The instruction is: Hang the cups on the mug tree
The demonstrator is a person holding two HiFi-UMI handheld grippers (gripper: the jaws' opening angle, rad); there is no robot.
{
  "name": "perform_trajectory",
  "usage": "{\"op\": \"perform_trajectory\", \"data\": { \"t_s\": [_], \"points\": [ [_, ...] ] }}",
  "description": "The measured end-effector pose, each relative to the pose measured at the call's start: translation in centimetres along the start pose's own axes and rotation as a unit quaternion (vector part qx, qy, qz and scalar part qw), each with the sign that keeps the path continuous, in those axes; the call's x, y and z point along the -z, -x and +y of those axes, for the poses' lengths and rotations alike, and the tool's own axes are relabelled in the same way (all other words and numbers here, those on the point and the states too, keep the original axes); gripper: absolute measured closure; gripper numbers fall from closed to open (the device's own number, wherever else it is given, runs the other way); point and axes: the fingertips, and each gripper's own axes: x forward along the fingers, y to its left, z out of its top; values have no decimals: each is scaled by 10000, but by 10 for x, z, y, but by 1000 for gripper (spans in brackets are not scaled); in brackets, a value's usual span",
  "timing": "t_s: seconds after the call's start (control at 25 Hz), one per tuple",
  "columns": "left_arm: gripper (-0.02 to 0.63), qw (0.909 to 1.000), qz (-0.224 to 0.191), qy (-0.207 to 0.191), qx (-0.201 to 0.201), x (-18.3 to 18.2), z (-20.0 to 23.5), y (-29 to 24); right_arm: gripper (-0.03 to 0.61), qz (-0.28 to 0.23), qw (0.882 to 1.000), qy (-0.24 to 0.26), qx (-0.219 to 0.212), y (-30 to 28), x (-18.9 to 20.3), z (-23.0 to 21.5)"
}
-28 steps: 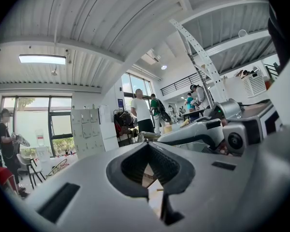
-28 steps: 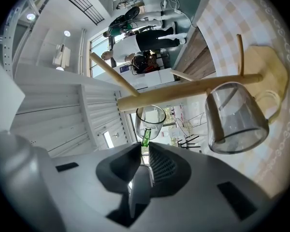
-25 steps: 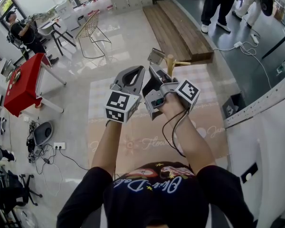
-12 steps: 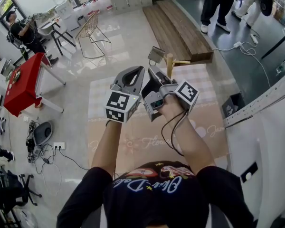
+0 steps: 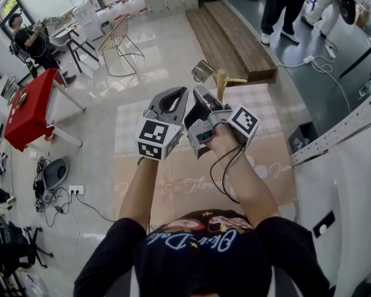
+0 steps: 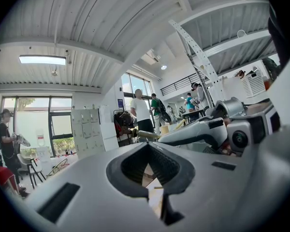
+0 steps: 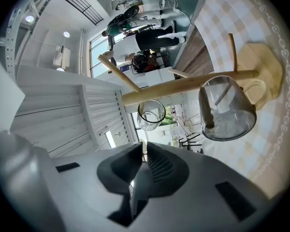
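Cup on the mug tree
A glass cup (image 5: 202, 71) hung on the mug tree (image 5: 221, 84) above a checked mat (image 5: 263, 107). The left gripper (image 5: 176, 93) and right gripper (image 5: 200, 95) were side by side near it. The right one's jaws had just been closing, with nothing in them.

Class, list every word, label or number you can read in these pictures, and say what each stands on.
"Flow…": script on the tablecloth, rest hidden.
Further script on the tablecloth: too blurred.
Print on the person's shirt: upside down, unreadable.
The two marker cubes: patterns only.
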Motion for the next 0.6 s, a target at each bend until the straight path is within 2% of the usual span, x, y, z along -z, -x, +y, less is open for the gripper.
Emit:
{"op": "perform_trajectory", "data": {
  "t_s": [0.12,0.36,0.6],
  "points": [
    [609,10000,0,11,0,3,-2,2,566,50,10000,8,-29,2,3,-1],
    [609,10000,16,41,-6,6,-6,4,569,129,9998,119,-131,5,4,2],
    [609,9992,12,404,19,9,-8,7,571,187,9988,335,-299,11,4,10]
  ]
}}
